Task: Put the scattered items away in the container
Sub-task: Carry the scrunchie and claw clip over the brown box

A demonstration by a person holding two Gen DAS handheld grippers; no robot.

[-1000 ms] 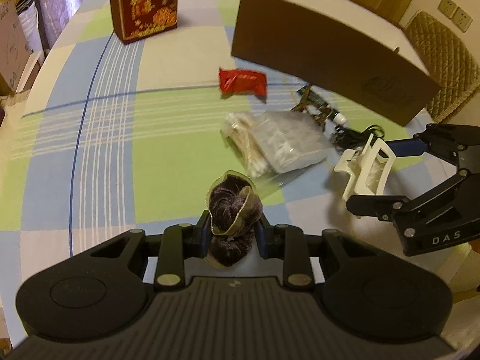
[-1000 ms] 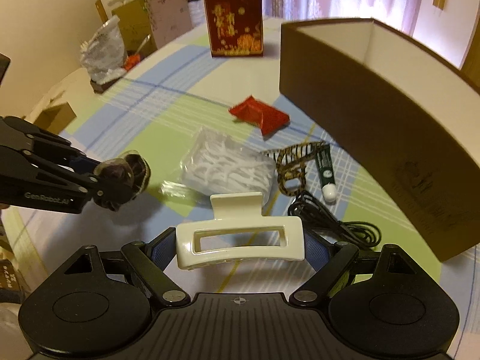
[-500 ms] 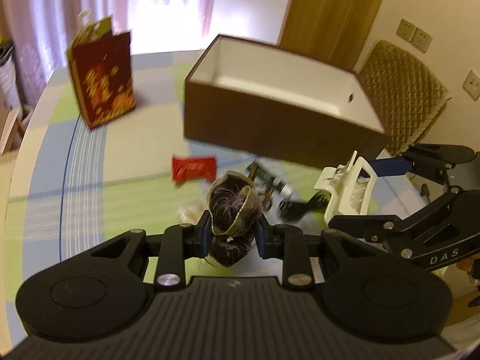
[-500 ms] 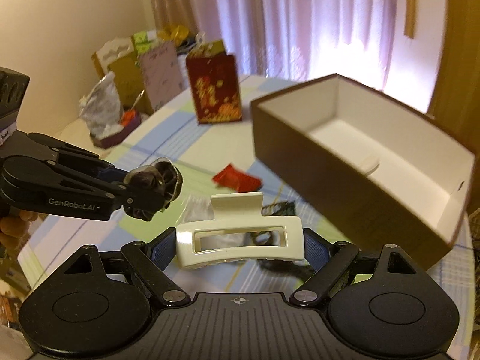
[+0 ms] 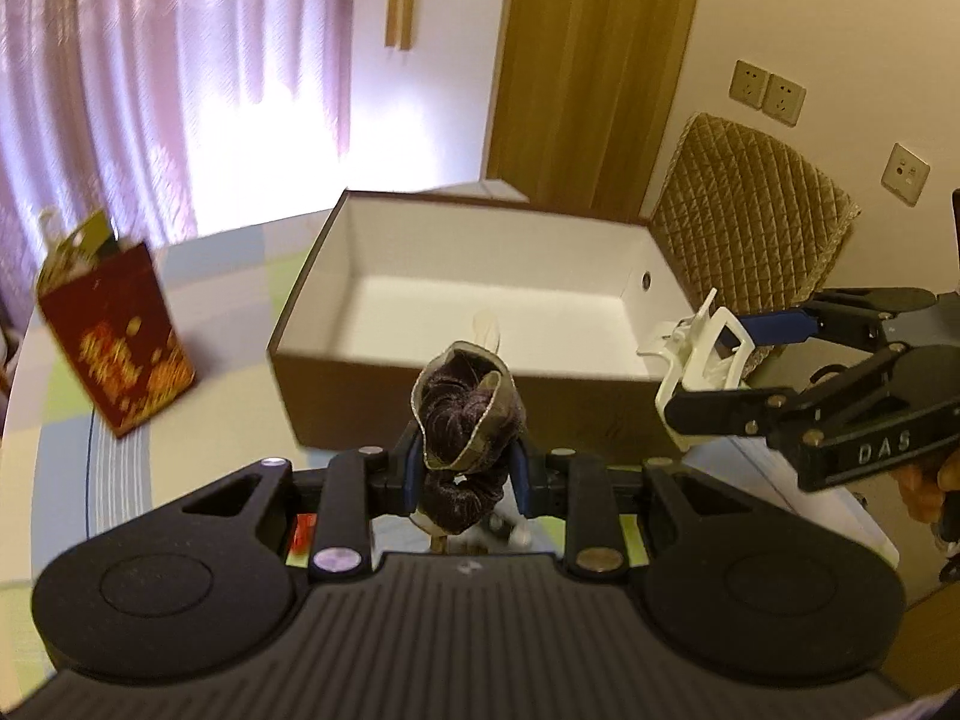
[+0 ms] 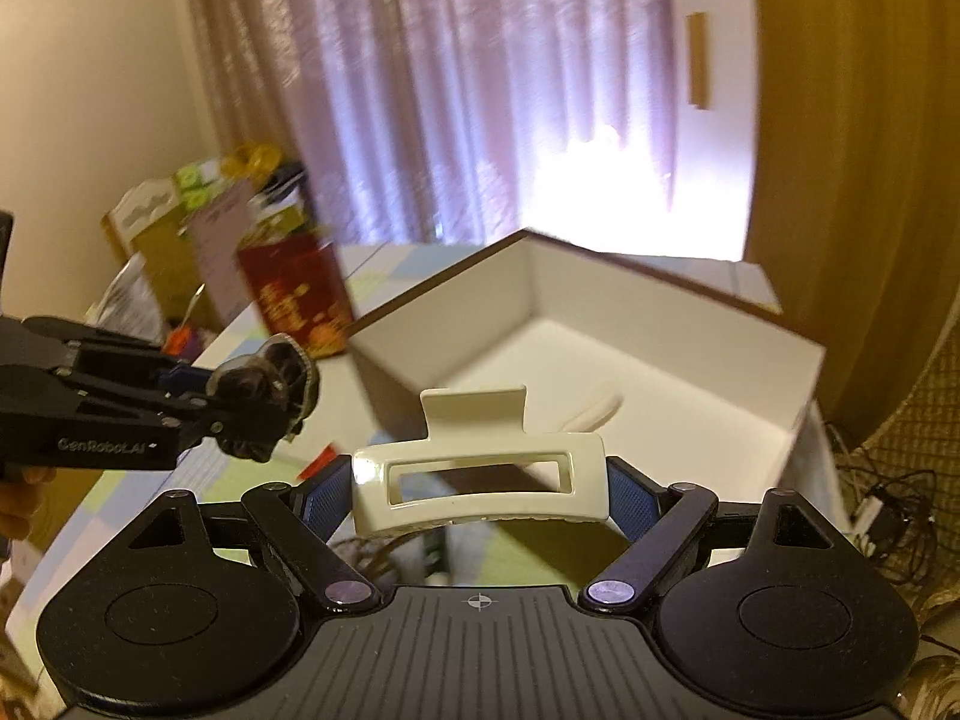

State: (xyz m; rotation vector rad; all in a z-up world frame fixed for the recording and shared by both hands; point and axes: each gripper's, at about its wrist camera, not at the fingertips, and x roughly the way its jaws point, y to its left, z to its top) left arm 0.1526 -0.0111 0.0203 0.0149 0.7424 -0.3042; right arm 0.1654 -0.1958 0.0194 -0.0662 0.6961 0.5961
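Here, the left gripper (image 5: 465,471) squeezes a dark purple scrunchie (image 5: 465,420) between its blue pads. The scrunchie stands up tall, its long way running from 6 o'clock to 12 o'clock in the left wrist view. It is up in the air, just in front of the near wall of the brown box (image 5: 384,387).

The right gripper (image 6: 478,489) is clamped on a cream hair clip (image 6: 480,480). The clip lies flat and wide, its long way going from 9 o'clock to 3 o'clock, with its handle tab poking up at 12 o'clock. It hangs in the air near the box's front corner.

The box is open on top and white inside. A small pale thing (image 6: 591,411) lies on its floor, too blurry to name.

A red gift bag (image 5: 117,354) stands at 9 o'clock on the checked tablecloth (image 5: 60,480). A padded chair back (image 5: 750,210) sits behind the box at 2 o'clock. Purple curtains (image 6: 480,90) hang behind.
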